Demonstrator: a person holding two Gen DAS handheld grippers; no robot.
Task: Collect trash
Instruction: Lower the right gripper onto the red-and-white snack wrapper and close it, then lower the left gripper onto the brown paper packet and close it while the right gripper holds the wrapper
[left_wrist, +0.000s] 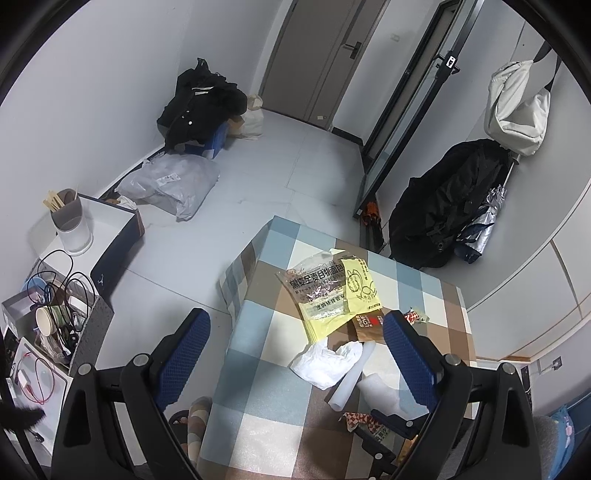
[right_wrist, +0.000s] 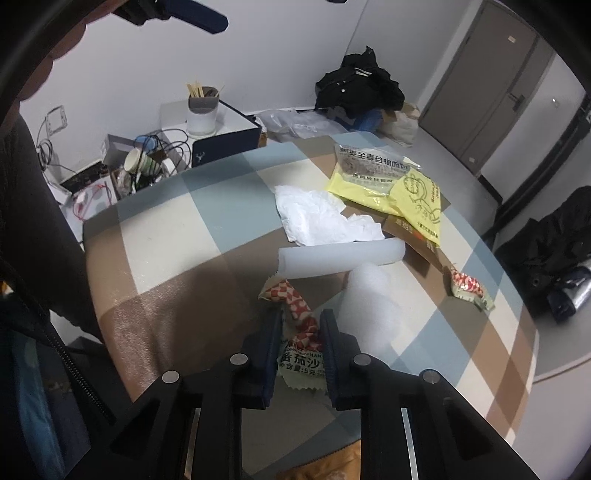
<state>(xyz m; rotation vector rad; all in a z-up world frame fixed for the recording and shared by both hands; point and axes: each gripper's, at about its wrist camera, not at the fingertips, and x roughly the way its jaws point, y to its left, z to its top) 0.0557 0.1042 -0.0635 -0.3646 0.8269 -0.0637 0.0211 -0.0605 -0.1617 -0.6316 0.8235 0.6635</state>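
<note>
Trash: a crumpled red-and-white checked sachet (right_wrist: 301, 334) pinched by the right gripper (right_wrist: 301, 345); left gripper (left_wrist: 295, 354) fingers wide.

Both of our handheld grippers look the same: chunky black plastic linkage arms with round silver pivot bolts at the joints, ending in flat fingers covered with dark blue pads that have a bumpy waffle-grid texture, which we can see best on the left gripper (left_wrist: 295, 354). The right gripper (right_wrist: 300, 343) has the same black frame and silver bolts, plus narrow slots cut into the body near the camera. On the left edge of the right wrist view we've got a dark jacket (right_wrist: 33, 229) with a zipper running down it.
</note>
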